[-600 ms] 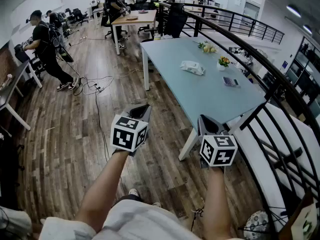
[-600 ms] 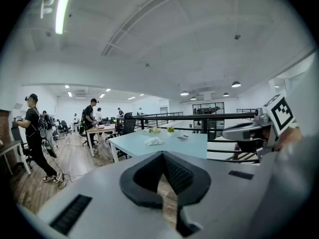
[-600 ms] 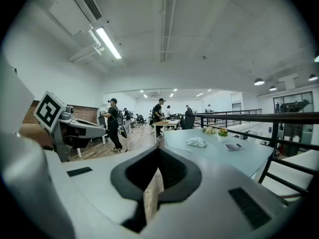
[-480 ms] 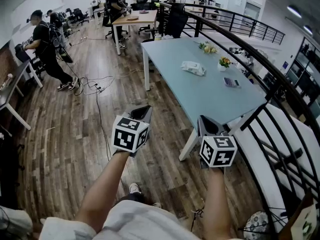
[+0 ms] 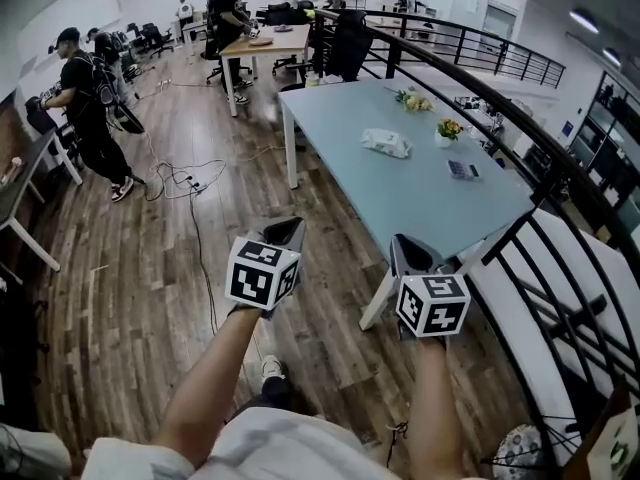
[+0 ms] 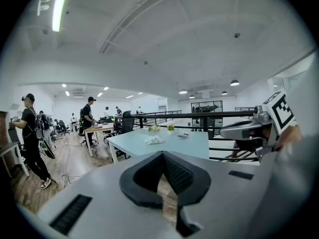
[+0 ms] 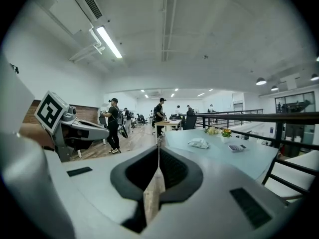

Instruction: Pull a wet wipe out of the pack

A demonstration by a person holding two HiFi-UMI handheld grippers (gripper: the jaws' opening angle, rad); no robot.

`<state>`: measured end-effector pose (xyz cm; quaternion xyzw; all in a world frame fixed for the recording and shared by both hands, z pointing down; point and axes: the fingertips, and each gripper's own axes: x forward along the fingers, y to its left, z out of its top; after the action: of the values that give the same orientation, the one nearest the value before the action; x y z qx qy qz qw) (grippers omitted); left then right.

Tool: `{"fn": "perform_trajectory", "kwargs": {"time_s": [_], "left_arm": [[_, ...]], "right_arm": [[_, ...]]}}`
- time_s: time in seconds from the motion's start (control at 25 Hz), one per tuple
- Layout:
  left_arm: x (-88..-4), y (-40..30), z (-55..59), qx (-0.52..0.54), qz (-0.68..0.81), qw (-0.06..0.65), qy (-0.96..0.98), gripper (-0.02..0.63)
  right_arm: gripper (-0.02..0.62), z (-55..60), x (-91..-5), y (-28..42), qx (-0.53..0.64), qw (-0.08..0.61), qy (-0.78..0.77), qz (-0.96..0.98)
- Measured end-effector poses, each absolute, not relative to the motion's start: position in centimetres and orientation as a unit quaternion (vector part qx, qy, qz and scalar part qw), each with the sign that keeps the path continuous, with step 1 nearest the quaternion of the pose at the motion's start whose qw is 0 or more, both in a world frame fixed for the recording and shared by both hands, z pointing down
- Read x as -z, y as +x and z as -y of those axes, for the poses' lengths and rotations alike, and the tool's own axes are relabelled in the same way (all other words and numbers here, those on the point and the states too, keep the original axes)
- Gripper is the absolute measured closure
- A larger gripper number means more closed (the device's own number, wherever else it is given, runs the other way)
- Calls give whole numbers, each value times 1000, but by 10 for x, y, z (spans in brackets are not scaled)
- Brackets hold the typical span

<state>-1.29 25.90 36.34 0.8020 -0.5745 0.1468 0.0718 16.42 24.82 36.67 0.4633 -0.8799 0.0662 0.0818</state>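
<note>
The wet wipe pack, white and crumpled, lies on the pale blue table far ahead of both grippers. It also shows small in the left gripper view and the right gripper view. My left gripper hangs over the wooden floor, left of the table's near corner, shut with nothing in it. My right gripper is by the table's near edge, its jaws also shut and empty. Neither touches the pack.
Two small flower pots and a calculator stand on the table beyond the pack. A black railing runs along the right. Cables lie on the floor at left. Several people stand around a wooden desk farther back.
Both grippers keep their places in front of me and stay shut. The person in black at the left has shifted a little, and my foot below has stepped.
</note>
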Motion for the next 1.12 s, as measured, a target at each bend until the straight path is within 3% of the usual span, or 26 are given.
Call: {"fn": "perform_trajectory", "kwargs": {"time_s": [0.44,1.12], "left_arm": [[-367,-32,-191,-149,550,75,818,612],[-366,-96,-68,-152,501,79,848,612]], "right_arm": [[571,-193,-373,141,-74,92,480,869],[468,-95,-372,85,-87,103,532,836]]}}
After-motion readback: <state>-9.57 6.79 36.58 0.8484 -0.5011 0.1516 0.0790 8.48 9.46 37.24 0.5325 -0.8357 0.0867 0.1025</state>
